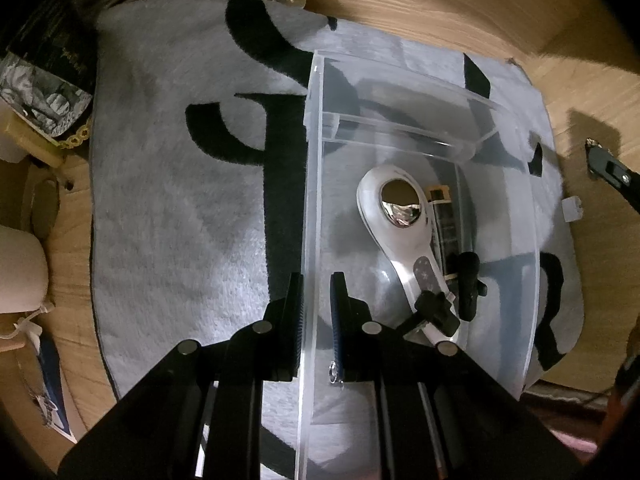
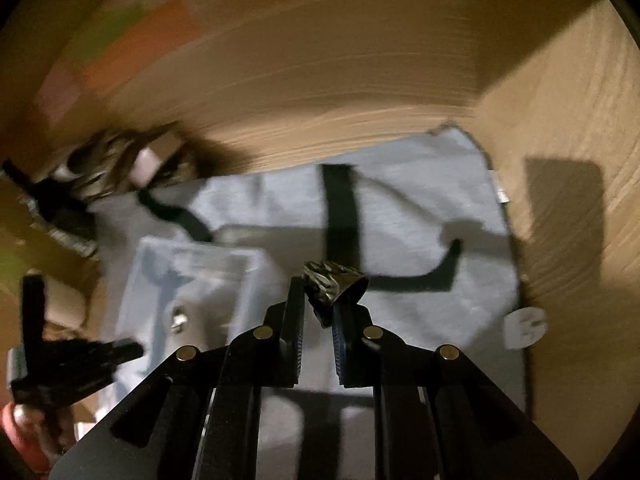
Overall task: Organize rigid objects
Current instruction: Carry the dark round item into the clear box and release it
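A clear plastic box (image 1: 532,264) lies on a grey mat with black marks (image 1: 172,216). Inside it lie a white handled magnifier-like tool (image 1: 394,216), a black clip-like piece (image 1: 468,284) and a dark slim item (image 1: 446,220). My left gripper (image 1: 318,300) straddles the box's left wall, one finger inside and one outside, closed on the wall. My right gripper (image 2: 318,320) is above the mat (image 2: 440,208), shut on a crumpled dark shiny roll (image 2: 332,280) at its fingertips. The box shows blurred at the left in the right wrist view (image 2: 192,280).
The mat lies on a wooden surface (image 1: 420,4) with a wooden wall behind. Books and clutter (image 1: 44,76) sit at the far left. A small white cube (image 1: 572,208) and a white round plug-like piece (image 2: 526,326) lie off the mat's right edge.
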